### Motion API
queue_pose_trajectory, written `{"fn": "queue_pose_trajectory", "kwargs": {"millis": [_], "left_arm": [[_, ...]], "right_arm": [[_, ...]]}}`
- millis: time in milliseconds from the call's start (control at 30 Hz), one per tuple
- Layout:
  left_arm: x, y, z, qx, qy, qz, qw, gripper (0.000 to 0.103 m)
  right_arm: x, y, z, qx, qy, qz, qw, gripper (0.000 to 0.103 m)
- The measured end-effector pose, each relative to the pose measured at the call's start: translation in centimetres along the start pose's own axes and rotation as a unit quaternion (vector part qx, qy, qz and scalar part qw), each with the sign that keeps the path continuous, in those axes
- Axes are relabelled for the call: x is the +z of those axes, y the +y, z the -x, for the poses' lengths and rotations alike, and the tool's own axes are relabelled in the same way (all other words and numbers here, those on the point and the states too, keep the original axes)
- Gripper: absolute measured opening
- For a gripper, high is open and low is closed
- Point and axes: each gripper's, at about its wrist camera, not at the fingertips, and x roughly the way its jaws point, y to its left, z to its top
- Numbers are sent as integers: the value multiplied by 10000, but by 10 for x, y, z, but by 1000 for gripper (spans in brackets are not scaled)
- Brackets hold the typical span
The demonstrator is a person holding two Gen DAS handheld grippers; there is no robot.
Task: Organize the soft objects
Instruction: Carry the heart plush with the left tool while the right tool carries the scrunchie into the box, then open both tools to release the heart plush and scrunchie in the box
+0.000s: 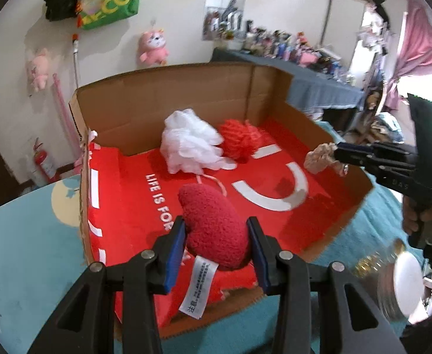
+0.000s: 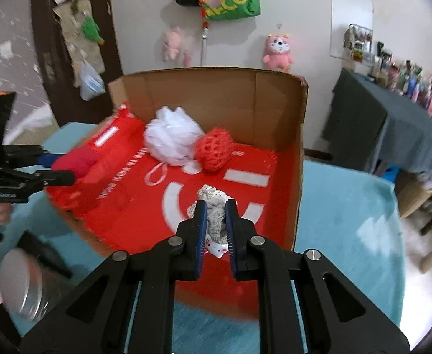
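Two grippers are working over one cardboard box (image 1: pixel 163 100), each closed on one soft thing; two more soft things are lying loose inside, making four in all. One left gripper (image 1: pixel 216 236) is clamping one red plush heart (image 1: pixel 213 221) between its blue pads, the heart bulging forward past the fingertips while its white label is hanging down beneath them; the heart is being held over the near part of the red bag (image 1: pixel 133 194) that is lining the box floor. One right gripper (image 2: pixel 216 224) is squeezing one cream crocheted piece (image 2: pixel 214 212) tightly, the piece sticking out ahead of the tips, with a small white cat charm (image 2: pixel 217 249) dangling below the pads; it is hovering above the red lining. Ahead of both grippers, near the far wall, one white mesh pouf (image 1: pixel 189 144) and one red knitted ball (image 1: pixel 241 141) are sitting side by side, touching; from the left gripper's view, the right gripper is coming in from the right, over the box's side edge.
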Motion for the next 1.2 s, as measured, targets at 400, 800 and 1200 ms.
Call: {"fn": "queue_pose_trajectory", "kwargs": {"millis": [400,800,1200], "left_arm": [[26,22,-54,776,579,243,9950,43],[29,34,-86,1167,982,402,9875,45],[21,32,-94,1197,1031,408,9866,47]], "right_arm": [[36,7,-61,-764,679,324,9942,12],[40,5,-105,-1066,1222,420,9859,13],[33,4,-109,-910,1482,351,9841,16]]}}
